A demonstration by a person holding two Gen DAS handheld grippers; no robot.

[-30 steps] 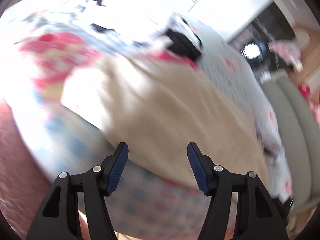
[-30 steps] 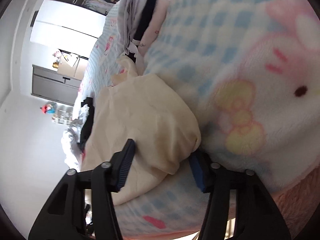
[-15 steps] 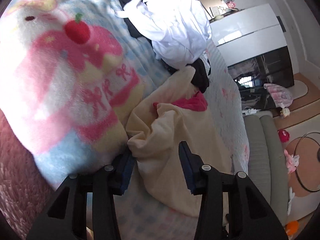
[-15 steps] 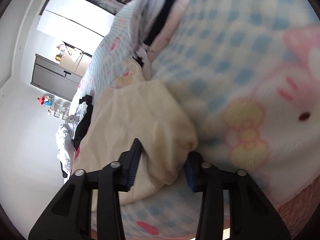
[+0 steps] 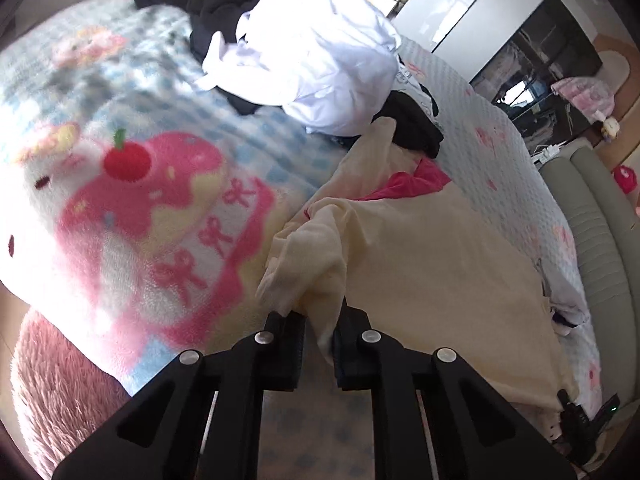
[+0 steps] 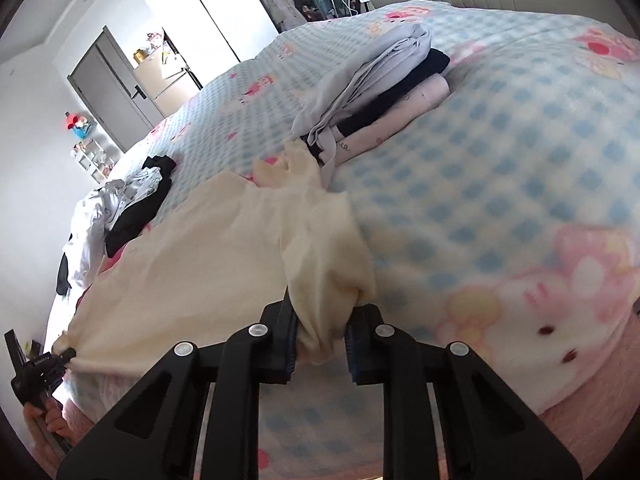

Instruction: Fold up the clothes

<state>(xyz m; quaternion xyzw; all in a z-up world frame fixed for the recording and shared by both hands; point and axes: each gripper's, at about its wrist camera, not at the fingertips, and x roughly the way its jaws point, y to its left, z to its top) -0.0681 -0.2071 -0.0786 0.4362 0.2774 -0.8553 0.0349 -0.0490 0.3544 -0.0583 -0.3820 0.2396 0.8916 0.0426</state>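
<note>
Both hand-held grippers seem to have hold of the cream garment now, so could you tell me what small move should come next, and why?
Probably lift both corners together and draw them apart. The left hand-held gripper and the right hand-held gripper are each shut on a bunched corner of the cream garment, which lies rumpled on the checked blanket. Tensioning the edge should flatten it for folding.

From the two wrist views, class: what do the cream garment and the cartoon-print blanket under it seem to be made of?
Cream garment: soft, matt knit or jersey, probably cotton; it bunches into limp folds where the left gripper and right gripper pinch it. Blanket: plush fleece, likely synthetic; its fuzzy pile blurs the print's edges. Neither fibre can be confirmed by sight.
</note>
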